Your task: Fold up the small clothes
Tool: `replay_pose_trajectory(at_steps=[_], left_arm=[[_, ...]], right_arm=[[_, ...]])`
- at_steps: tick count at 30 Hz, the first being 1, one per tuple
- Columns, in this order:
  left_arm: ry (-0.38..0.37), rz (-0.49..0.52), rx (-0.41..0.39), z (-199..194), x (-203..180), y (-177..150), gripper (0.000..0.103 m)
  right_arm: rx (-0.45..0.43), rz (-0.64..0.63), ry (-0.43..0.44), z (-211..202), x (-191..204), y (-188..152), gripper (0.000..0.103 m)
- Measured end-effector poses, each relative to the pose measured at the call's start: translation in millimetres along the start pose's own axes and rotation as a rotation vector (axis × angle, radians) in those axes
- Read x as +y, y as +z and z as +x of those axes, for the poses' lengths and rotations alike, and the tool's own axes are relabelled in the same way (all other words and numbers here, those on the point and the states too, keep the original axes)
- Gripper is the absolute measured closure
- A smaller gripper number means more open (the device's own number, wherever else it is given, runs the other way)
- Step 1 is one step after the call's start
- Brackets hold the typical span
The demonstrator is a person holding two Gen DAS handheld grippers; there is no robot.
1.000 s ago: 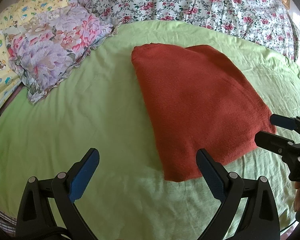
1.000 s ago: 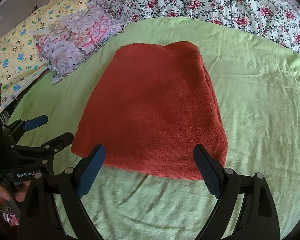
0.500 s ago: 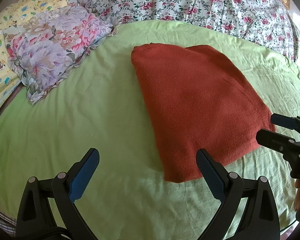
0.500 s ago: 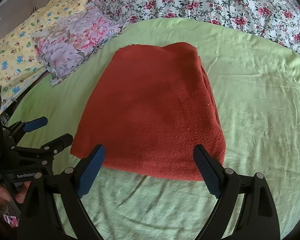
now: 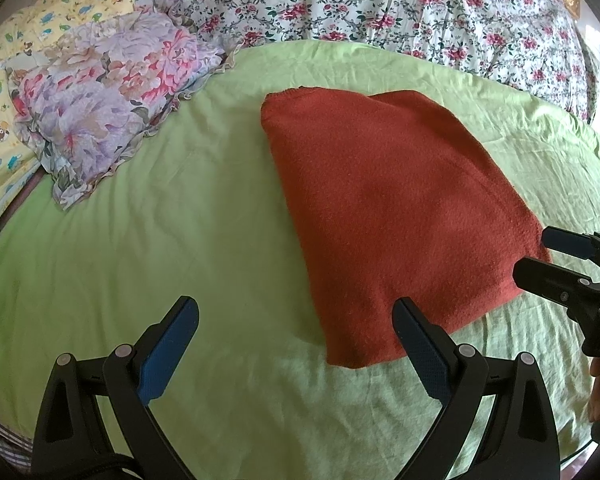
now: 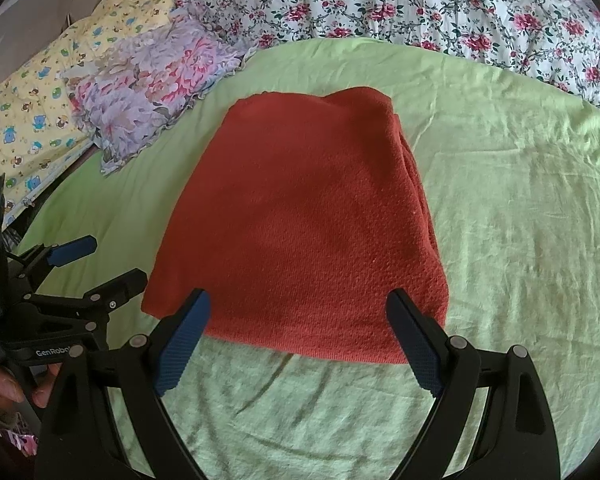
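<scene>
Far left, a yellow sheet with cartoon animals (image 5: 32, 40) runs along the bed edge. Beside it, a lilac floral pillow (image 5: 100, 108) with a frilled border lies partly on the green sheet (image 5: 160, 220), its lower corner toward the near side.

Low in the left wrist view, the left gripper (image 5: 296, 340) hangs over bare green sheet, jaws spread wide, nothing between them. Its blue-padded fingers (image 5: 168, 348) are clear of the fabric on the left side; the right finger overlaps the near corner of the garment in the picture, contact cannot be told.

Centre: the red knitted garment (image 5: 380, 208), folded into a compact, roughly rectangular stack, lies flat on the green sheet, well apart from the pillow. In the right wrist view the layered edges show along its right side (image 6: 308, 224).

Right gripper (image 6: 296, 332) sits at the garment's near edge, jaws spread wide, both fingertips over the hem, nothing pinched. Seen from the left wrist view it stands just beside the garment's right corner (image 5: 556, 260).

Behind everything, a white quilt with red flowers (image 6: 440, 12) runs across the top and down the right.
</scene>
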State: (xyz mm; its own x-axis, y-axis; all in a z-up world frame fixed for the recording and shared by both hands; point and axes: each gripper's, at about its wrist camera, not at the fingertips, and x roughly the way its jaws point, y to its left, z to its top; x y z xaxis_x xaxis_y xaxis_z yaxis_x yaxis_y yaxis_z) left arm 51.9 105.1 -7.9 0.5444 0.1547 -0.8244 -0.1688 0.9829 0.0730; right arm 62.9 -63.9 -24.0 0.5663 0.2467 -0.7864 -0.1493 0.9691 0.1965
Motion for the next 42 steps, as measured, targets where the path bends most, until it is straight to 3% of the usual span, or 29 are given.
replay_pose_trajectory(at_steps=[42], left_arm=[[-0.001, 0.005, 0.005, 2.8, -6.8, 8.8, 0.005]], right_arm=[[-0.017, 0.033, -0.004, -0.7, -7.2, 6.1, 0.013]])
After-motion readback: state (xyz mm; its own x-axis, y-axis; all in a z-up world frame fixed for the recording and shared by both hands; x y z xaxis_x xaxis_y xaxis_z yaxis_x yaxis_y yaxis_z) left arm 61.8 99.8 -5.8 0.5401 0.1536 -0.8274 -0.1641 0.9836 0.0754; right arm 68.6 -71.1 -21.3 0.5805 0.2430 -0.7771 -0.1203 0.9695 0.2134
